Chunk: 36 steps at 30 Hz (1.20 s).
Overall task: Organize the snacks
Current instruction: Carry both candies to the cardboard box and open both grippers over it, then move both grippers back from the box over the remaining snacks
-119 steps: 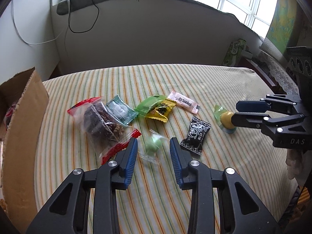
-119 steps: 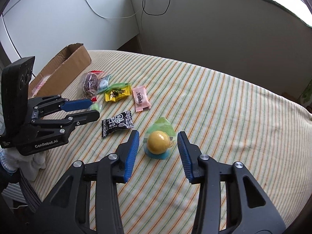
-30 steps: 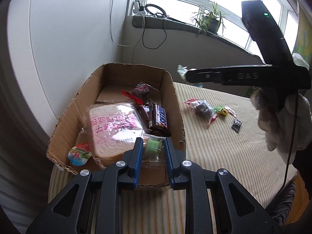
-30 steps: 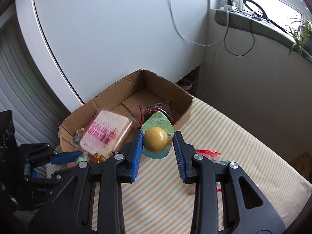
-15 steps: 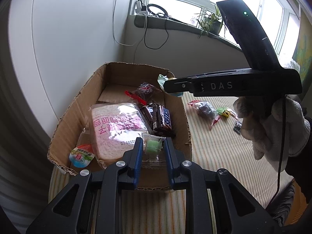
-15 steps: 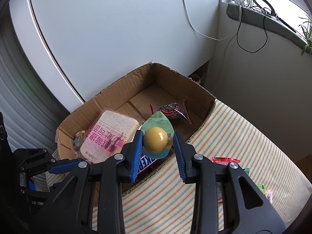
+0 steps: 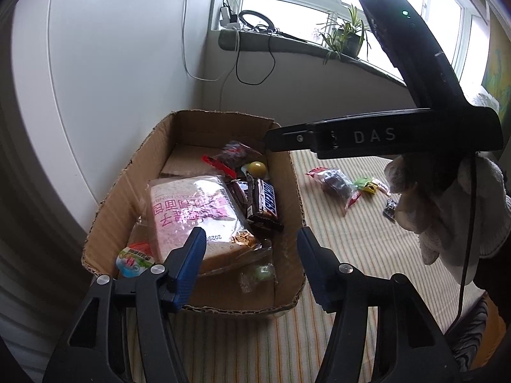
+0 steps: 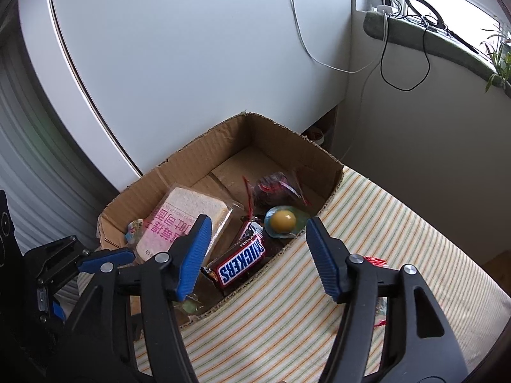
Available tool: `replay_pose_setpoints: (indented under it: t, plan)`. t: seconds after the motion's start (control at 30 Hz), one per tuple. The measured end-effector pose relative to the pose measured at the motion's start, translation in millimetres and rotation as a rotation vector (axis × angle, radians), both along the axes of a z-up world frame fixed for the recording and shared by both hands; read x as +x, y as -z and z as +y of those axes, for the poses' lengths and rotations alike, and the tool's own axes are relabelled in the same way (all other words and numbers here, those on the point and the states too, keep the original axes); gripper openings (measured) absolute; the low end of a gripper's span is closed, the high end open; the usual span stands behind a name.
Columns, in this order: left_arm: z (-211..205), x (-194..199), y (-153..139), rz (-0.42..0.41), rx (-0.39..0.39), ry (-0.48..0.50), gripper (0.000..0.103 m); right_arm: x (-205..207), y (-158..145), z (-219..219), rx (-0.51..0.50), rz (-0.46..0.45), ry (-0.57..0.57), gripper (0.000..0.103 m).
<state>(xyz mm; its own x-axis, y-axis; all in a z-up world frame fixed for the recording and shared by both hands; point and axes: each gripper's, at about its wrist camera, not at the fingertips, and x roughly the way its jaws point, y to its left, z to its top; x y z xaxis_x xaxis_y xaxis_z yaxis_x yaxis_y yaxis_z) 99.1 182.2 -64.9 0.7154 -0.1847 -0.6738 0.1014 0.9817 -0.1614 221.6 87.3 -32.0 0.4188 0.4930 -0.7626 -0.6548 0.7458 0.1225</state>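
The cardboard box [image 7: 295, 191] stands on the striped table. My left gripper [image 7: 250, 239] hangs over its near end, jaws opening and holding nothing. Below it the green candy in clear wrap [image 7: 260, 273] lies loose on the box floor. My right gripper [image 8: 258, 226] hovers above the box's table-side wall [image 8: 332, 188], jaws opening too. The yellow jelly cup [image 8: 282, 220] rests in the box under it, touching neither pad. It also shows by the dark red packet as the yellow jelly cup [image 7: 257, 168].
A bread packet [image 7: 191, 210], a Snickers bar [image 8: 242, 261] and a small round jelly [image 7: 132, 260] also fill the box. A dark bag [image 7: 333, 182], green and yellow packets [image 7: 367, 185] and a black packet [image 7: 390, 208] lie on the tablecloth. A gloved hand [image 7: 447, 210] holds the right gripper.
Both grippers have gone from shut to open. The green candy has dropped from the left one and the yellow jelly cup from the right one, both into the box.
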Motion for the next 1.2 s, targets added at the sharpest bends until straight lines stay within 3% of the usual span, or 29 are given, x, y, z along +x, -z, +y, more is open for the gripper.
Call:
replay_pose_setpoints:
  t: [0.5,0.87,1.2]
  plan:
    - [-17,-5,-14,-0.025,-0.011,0.026,0.059,-14,-21,-44,0.025,-0.02,0.047,0.064]
    - [-59,0,-17,-0.038,-0.028,0.094,0.059,-34,-25,-140,0.001,-0.04,0.2,0.064]
    - [-103,6,-16,-0.031,-0.06,0.124,0.059,-58,-5,-216,-0.006,-0.038,0.322,0.064]
